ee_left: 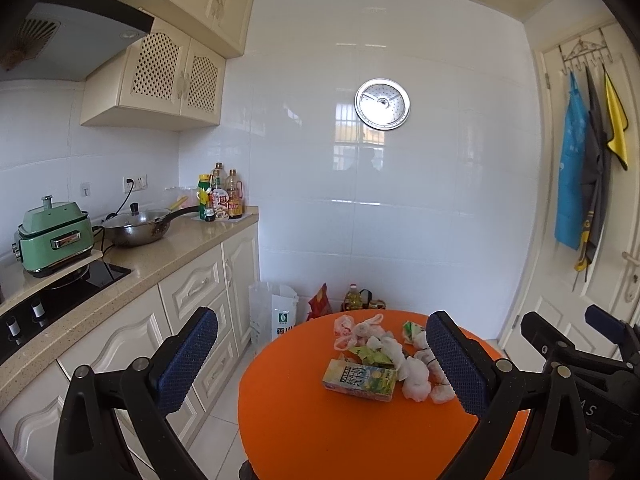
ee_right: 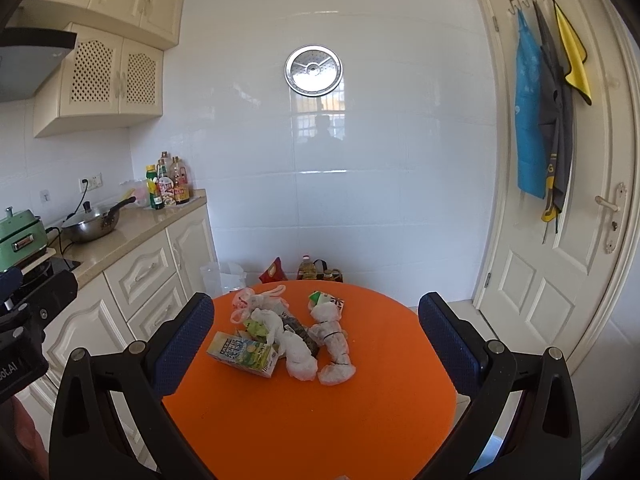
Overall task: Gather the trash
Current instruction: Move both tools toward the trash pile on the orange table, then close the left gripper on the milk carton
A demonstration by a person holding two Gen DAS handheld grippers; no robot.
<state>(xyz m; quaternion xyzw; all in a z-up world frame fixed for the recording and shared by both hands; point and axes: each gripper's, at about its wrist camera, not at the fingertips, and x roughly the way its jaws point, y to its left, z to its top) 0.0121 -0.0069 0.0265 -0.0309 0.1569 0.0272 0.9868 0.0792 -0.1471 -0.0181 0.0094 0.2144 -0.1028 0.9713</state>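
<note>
Trash pile [ee_right: 288, 332] on orange table [ee_right: 320, 420], ahead of both open grippers, untouched. Yellow-green drink carton [ee_right: 242, 354] lying flat, nearest, left. Crumpled white wrappers [ee_right: 332, 340] right of it. Pinkish plastic bag [ee_right: 252, 300] farthest.

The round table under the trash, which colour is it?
The table is plain bright orange. The right wrist view shows it best.

drink carton [ee_right: 244, 354]: showing Chinese print, too blurred for reading | left gripper body [ee_right: 16, 364]: showing "ot.AI" | right gripper body [ee_left: 592, 410]: showing "AS" | grey apron [ee_right: 554, 168]: showing yellow "G"
</note>
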